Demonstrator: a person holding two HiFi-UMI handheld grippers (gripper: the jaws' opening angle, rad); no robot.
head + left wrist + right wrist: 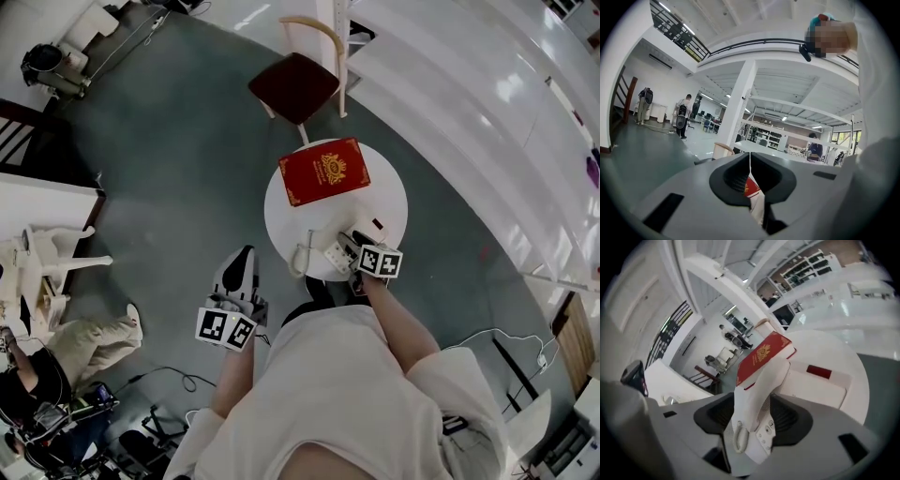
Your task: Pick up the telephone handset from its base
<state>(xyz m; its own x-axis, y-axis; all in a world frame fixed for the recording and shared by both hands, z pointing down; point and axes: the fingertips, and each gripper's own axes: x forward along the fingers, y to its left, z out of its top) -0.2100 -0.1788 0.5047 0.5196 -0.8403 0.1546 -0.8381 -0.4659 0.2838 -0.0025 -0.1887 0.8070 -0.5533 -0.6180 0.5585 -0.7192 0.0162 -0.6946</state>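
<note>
Right gripper view shows the right gripper (752,417) with jaws clamped on the handset (761,380). Its long side points away, up off the base (813,386), at the desk's (386,202) near edge. The left gripper (750,174) has its jaws together and is farther off.

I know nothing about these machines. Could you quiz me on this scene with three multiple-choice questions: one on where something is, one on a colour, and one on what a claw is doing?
1. Where does the book lie?
A) on the chair
B) on the round table
C) on the floor

2. What colour is its cover?
A) blue
B) green
C) red

3. What is the right claw doing?
A) gaping wide, empty
B) shut on the handset
C) shut on the book

Answers:
1 B: the head view shows it flat on the white tabletop.
2 C: the cover is red with a gold emblem.
3 B: the right gripper view shows the white handset clamped between the jaws.
</note>
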